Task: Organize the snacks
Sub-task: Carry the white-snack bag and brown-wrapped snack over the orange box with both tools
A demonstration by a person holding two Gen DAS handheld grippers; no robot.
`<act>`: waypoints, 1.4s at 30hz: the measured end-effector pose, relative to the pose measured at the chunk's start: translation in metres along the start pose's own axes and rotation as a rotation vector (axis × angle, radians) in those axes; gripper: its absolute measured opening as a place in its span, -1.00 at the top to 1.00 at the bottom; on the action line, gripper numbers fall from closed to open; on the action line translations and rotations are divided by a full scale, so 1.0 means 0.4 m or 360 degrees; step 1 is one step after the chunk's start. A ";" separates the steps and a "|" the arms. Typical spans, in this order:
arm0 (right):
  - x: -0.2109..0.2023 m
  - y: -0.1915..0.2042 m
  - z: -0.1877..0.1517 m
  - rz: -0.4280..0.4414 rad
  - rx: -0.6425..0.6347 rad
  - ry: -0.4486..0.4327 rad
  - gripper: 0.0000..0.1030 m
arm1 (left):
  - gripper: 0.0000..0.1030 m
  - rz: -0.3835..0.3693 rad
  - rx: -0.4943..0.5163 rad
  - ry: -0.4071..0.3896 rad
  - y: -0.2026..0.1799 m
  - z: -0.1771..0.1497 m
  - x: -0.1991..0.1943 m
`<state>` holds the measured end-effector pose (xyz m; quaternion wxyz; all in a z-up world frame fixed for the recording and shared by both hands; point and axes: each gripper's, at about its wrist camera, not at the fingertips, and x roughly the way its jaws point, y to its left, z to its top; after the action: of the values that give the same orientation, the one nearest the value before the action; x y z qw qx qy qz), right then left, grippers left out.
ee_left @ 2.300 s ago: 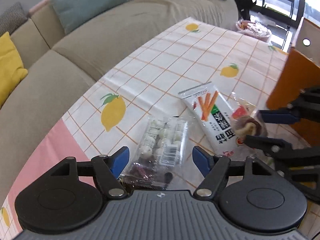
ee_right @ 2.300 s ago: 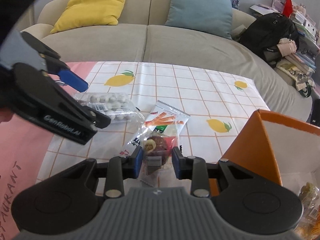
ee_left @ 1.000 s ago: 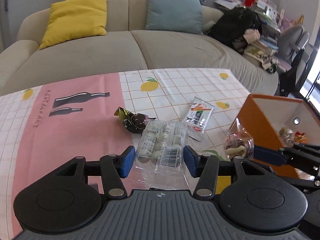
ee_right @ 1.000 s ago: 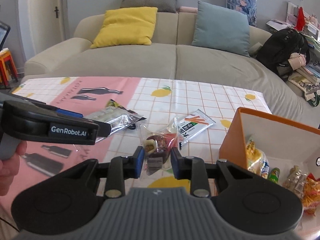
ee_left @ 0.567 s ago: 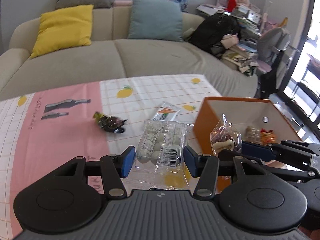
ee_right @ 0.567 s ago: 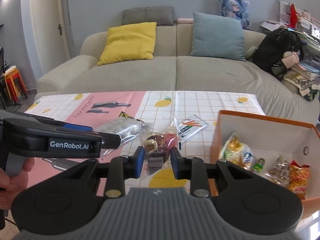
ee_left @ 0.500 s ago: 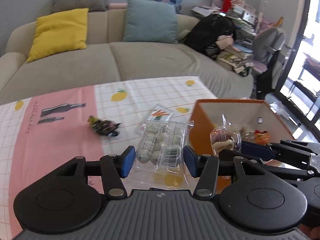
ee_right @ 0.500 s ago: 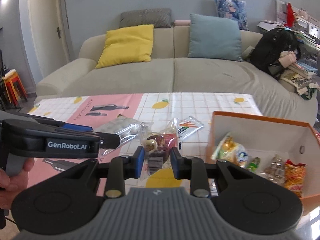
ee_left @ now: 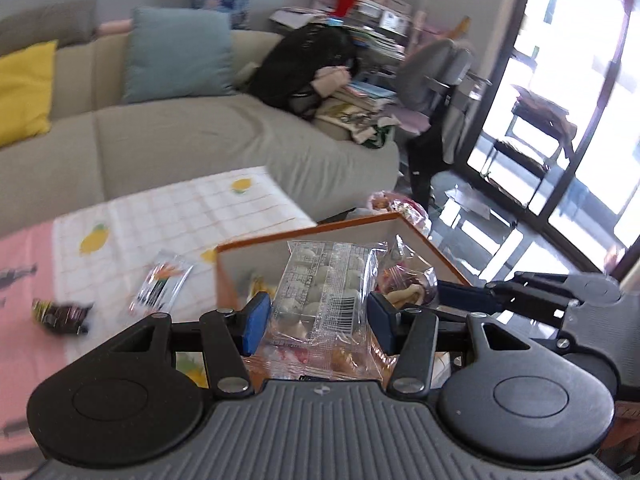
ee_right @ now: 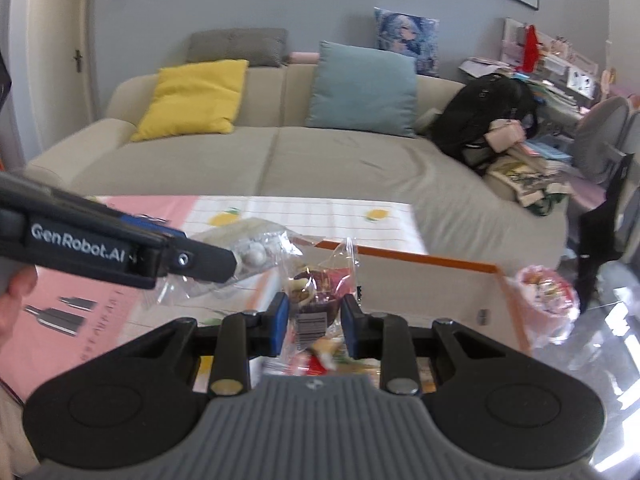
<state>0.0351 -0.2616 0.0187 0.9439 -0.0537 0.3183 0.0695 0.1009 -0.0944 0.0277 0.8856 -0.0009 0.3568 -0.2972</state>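
Left gripper (ee_left: 316, 318): we hold a clear pack of white balls (ee_left: 324, 284) above the orange box (ee_left: 304, 236).
Right gripper (ee_right: 314, 326): we pinch a small snack bag (ee_right: 316, 292) beside it.

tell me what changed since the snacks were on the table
Both packs left the tablecloth and now hang over the orange box: the left gripper holds the white-ball pack, the right gripper the small clear bag. Both grips unchanged.
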 end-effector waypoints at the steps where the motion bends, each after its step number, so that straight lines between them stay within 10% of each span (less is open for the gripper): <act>1: 0.006 -0.017 0.004 -0.0029 -0.0015 0.0009 0.49 | -0.17 -0.0010 0.0032 0.0008 -0.014 0.012 0.022; 15: 0.206 -0.206 0.004 -0.0212 0.0002 0.0326 0.49 | -0.17 -0.0062 0.0198 0.0214 -0.066 0.063 0.294; 42: 0.471 -0.197 -0.028 -0.0257 -0.0375 0.0636 0.46 | -0.20 0.0156 0.0273 0.0609 -0.015 0.014 0.516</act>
<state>0.1898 -0.3223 -0.1001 0.8519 -0.2013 0.4831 0.0183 0.2186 -0.2095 -0.0970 0.8119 0.1483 0.4916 -0.2779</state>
